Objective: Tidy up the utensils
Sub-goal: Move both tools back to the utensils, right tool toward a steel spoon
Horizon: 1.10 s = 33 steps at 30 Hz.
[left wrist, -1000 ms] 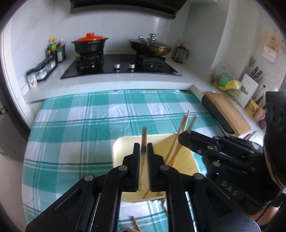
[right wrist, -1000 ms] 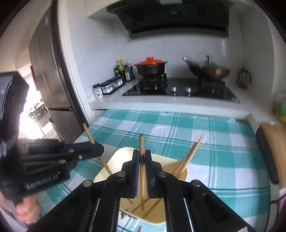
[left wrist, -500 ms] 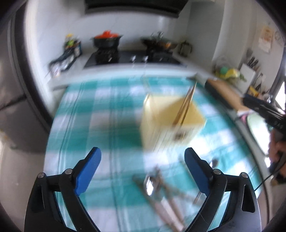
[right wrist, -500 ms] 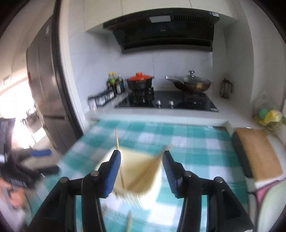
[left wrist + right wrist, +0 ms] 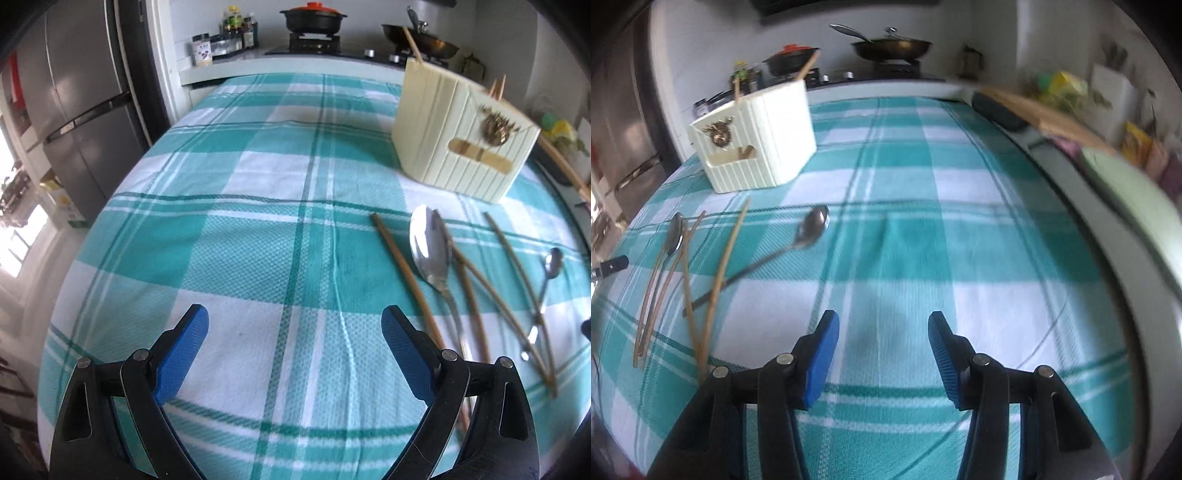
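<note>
A cream ribbed utensil holder stands on the green checked cloth with chopsticks sticking out of its top; it also shows in the right wrist view. Several loose chopsticks and two spoons, a large one and a small one, lie on the cloth in front of it. In the right wrist view the chopsticks and a spoon lie to the left. My left gripper is open and empty, left of the utensils. My right gripper is open and empty, right of them.
A stove with a red-lidded pot and a wok sits on the counter behind the table. A fridge stands at the left. A cutting board and a green plate lie along the right counter.
Both grippers let go of the chopsticks they held over the holder, opened, and pulled back and down to the table's near side. The chopsticks now stand in the holder.
</note>
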{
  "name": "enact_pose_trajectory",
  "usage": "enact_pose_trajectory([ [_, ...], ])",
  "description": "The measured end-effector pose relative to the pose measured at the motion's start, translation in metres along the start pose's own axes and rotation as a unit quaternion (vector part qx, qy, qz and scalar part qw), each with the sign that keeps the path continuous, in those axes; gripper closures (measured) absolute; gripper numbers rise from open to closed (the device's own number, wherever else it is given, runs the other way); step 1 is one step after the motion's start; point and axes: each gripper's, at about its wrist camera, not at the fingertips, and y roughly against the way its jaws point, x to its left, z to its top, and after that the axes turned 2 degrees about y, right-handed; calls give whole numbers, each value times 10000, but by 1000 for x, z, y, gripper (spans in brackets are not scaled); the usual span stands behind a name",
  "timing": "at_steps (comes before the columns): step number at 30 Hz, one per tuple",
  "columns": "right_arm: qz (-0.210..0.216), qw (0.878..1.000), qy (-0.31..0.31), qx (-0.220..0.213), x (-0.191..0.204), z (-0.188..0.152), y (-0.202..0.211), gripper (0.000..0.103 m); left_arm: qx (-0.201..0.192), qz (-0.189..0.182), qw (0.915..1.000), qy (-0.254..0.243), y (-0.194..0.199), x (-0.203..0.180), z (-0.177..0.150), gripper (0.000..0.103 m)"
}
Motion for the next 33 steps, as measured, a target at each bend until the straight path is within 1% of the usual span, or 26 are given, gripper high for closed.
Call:
enact_pose_trajectory([
  [3,-45,10000,-8,82,4,-2,-11,52,91,105,9999,38,-14,0,0,8],
  [5,-157,9999,67,13,9,-10,-10,51,197,97,9996,153,-22,4,-3,7],
  [7,-206,9997,119,23,11,-12,-12,51,106,93,9995,270,-22,9,-6,4],
  [11,-141,9999,53,11,9,-12,-11,51,120,66,9995,279,-24,10,-6,1],
  [17,-225,9997,121,21,12,-13,-12,50,117,11,9995,278,-25,11,-6,0],
  [19,-224,9997,121,22,12,-13,-12,50,60,-16,9992,398,-21,14,-6,1],
  [21,-231,9996,128,24,12,-13,-12,50,-120,-231,9968,760,-10,18,-6,1],
  [22,-243,9996,138,25,12,-13,-12,50,-188,-451,9942,955,-3,18,-7,1],
  [24,-253,9996,146,26,12,-13,-12,50,-160,-605,9929,1011,2,10,-6,1],
  [25,-257,9996,149,27,12,-13,-12,50,-132,-646,9933,945,3,2,-5,1],
  [27,-261,9995,154,29,12,-13,-12,50,-102,-557,9959,710,3,-14,-4,1],
  [28,-257,9996,150,30,12,-13,-12,50,-94,-388,9976,564,2,-24,-5,1],
  [31,-243,9996,137,28,11,-12,-12,50,-36,-26,9993,378,-5,-35,-9,1],
  [33,-246,9996,135,26,11,-12,-12,50,60,66,9994,327,-10,-38,-12,1],
])
